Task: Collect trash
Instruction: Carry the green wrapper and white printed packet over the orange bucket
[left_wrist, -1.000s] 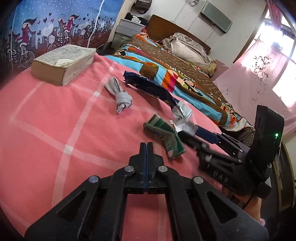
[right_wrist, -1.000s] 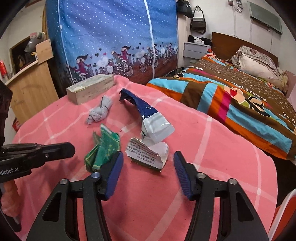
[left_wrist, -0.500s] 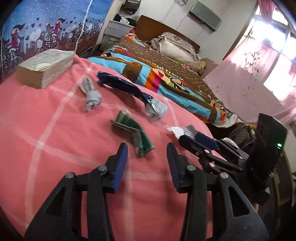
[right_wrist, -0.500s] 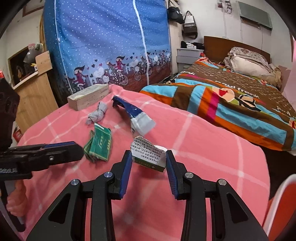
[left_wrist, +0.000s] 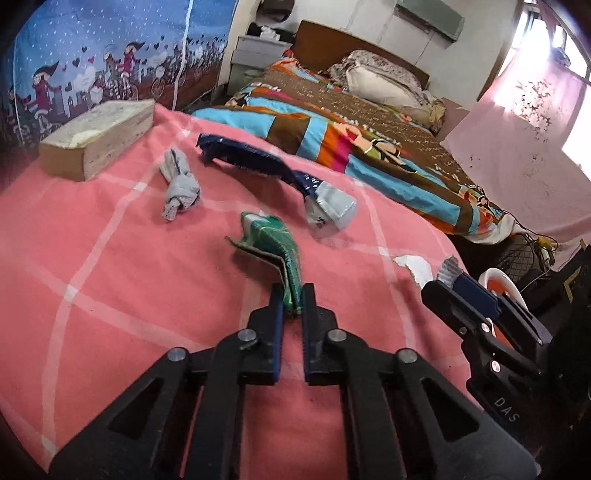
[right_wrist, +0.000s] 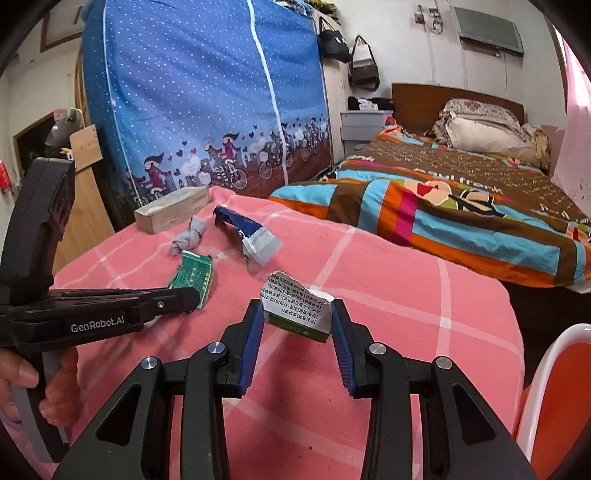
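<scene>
Jaws closing on green wrapper (left_wrist: 275, 245) edge.

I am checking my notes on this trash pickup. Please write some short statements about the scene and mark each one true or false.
1. The right tongs hold a torn printed carton piece. True.
2. The left tongs are closing on the grey knotted cloth. False: they are closing on the green wrapper.
3. The blue and silver wrapper lies on the pink cloth. True.
4. The thick book lies on the striped bedspread. False: it lies on the pink cloth.
</scene>
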